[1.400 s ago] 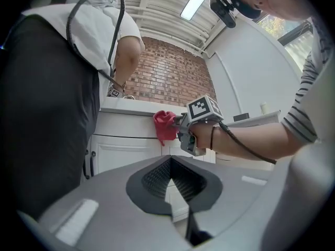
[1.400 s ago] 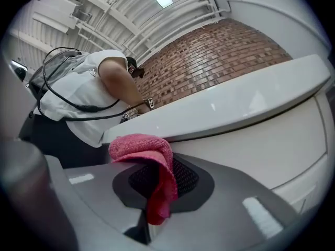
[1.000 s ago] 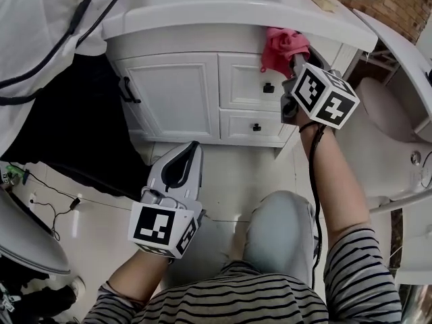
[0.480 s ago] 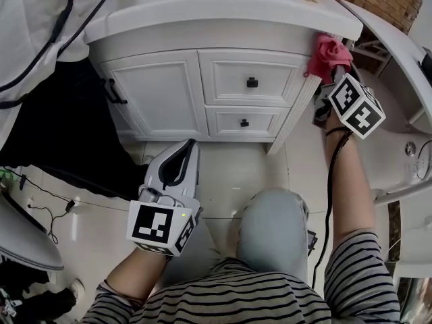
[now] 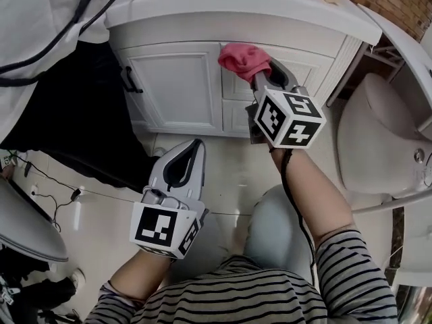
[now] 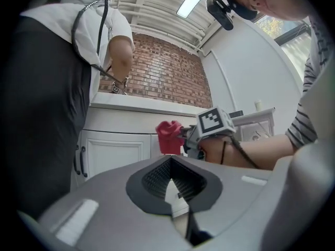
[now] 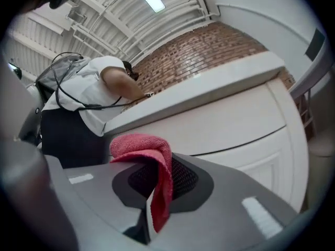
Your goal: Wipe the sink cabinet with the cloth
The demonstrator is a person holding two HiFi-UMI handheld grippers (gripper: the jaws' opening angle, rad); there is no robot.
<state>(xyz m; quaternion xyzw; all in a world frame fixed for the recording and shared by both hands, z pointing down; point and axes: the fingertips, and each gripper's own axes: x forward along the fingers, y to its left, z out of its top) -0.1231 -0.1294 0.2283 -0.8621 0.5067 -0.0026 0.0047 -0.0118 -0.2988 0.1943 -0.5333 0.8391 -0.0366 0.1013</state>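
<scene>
Mid-wipe, the right gripper [image 5: 268,79] pinches the crumpled red cloth [image 5: 243,58] against the white panelled sink cabinet [image 5: 177,90] at twelve o'clock; another sweep probably comes next.

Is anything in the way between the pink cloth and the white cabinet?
No, nothing visible is in the way. The right gripper is shut on the cloth, which sits right up at the front of the sink cabinet. The left gripper hangs lower, off to the side, out of the way.

Brick wall [image 6: 167,72], pale tiled floor [image 5: 233,171]
</scene>
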